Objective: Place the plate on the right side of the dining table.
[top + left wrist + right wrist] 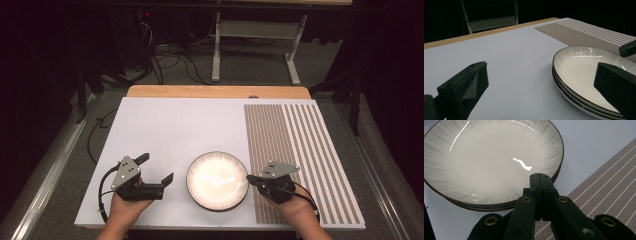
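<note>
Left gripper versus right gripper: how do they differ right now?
The left gripper has its jaws spread wide, while the right gripper has its jaws pressed together with nothing between them. The left sits on the bare white board, apart from the stacked plates; the right reaches their rim from the striped mat. Both are hand-held.

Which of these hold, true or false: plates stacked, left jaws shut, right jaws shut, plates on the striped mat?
1. The plates are stacked. True; several rims show one under another.
2. The left gripper has its jaws shut. False: they stand wide apart.
3. The right gripper has its jaws shut. True, pressed together at the stack's rim, with nothing between them.
4. The stack sits on the striped mat. False: it sits on the white board, beside the mat.
</note>
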`<state>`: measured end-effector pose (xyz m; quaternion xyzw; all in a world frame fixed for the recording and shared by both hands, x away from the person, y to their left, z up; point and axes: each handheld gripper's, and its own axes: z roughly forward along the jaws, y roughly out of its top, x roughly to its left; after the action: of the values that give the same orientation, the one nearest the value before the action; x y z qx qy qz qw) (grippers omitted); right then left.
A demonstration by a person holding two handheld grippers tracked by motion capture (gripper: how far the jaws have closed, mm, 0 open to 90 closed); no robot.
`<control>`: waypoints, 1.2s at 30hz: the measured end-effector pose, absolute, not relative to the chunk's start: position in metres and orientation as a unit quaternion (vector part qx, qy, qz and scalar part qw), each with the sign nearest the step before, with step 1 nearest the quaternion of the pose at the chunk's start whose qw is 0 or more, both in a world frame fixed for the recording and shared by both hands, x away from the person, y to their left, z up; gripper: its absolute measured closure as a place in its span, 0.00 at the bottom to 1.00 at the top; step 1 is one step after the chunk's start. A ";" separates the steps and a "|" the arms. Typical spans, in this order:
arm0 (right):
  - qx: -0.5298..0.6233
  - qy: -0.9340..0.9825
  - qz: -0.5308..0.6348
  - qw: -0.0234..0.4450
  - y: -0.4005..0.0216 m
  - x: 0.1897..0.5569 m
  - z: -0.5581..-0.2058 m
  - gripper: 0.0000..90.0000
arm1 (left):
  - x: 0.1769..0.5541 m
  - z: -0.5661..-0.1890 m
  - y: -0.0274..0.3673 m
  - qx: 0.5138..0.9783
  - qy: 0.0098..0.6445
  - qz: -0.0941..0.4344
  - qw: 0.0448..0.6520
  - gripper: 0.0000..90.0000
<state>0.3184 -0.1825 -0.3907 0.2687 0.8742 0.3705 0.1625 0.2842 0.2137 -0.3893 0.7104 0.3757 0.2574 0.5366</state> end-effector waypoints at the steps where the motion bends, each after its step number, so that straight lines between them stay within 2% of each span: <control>1: 0.270 0.874 0.371 0.163 -0.182 0.318 -0.391 1.00 | 0.284 -0.389 0.214 0.710 0.375 0.257 0.537 0.00; 21: 0.254 0.881 0.373 0.142 -0.162 0.322 -0.396 1.00 | 0.285 -0.390 0.211 0.713 0.374 0.249 0.539 0.00; 36: 0.256 0.881 0.374 0.131 -0.163 0.323 -0.397 1.00 | 0.284 -0.391 0.209 0.716 0.368 0.254 0.536 0.00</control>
<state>0.3227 -0.1627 -0.3969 0.2563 0.8814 0.3743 0.1313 0.2843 0.2092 -0.3908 0.7158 0.3684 0.2535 0.5363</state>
